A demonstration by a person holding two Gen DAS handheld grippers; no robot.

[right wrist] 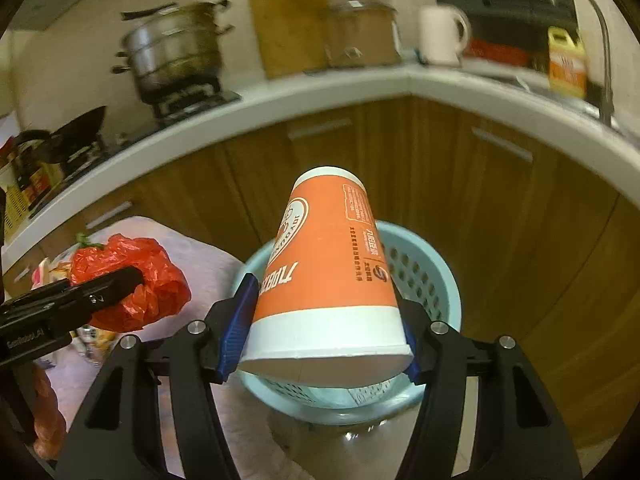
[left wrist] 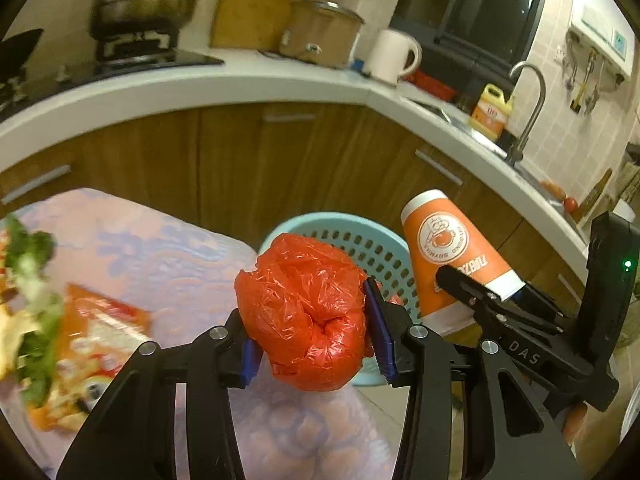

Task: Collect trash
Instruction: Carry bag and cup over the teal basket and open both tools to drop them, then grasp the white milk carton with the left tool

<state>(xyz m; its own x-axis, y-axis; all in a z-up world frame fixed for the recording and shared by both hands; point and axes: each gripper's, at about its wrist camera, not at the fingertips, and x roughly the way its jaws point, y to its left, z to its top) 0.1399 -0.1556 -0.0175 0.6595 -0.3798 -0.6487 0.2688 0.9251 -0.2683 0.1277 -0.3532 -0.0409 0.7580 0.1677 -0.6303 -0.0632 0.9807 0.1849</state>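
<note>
Nearest in the left wrist view, the left gripper (left wrist: 314,330) has its blue-padded jaws pressed into either side of a crumpled ball of red plastic bag (left wrist: 306,312). The ball bulges out past the pads, so the hold looks firm, but thin film of this kind could slip or spring open once released. It hangs over the near edge of the table with the pale floral cloth (left wrist: 160,240), not yet over the bin. Let go here, I judge it would land on the cloth or the floor.

The right gripper (right wrist: 324,320) is clamped on an orange and white paper cup (right wrist: 324,268), held upside down by its wide white rim band, base pointing away. The cup tapers away from the pads, so a loose squeeze could let it slide; a hard one could crush the rim. It hangs above the pale blue perforated plastic waste basket (right wrist: 440,280), near its near rim. The basket's opening (left wrist: 352,240) is modest and both grippers crowd it, so they could knock each other or tip the light basket.

Further left on the cloth lie an orange printed snack wrapper (left wrist: 100,332) and blurred green leafy scraps (left wrist: 32,280), still to be collected.

Beyond, wooden cabinet doors (right wrist: 480,200) stand close behind the basket.
</note>
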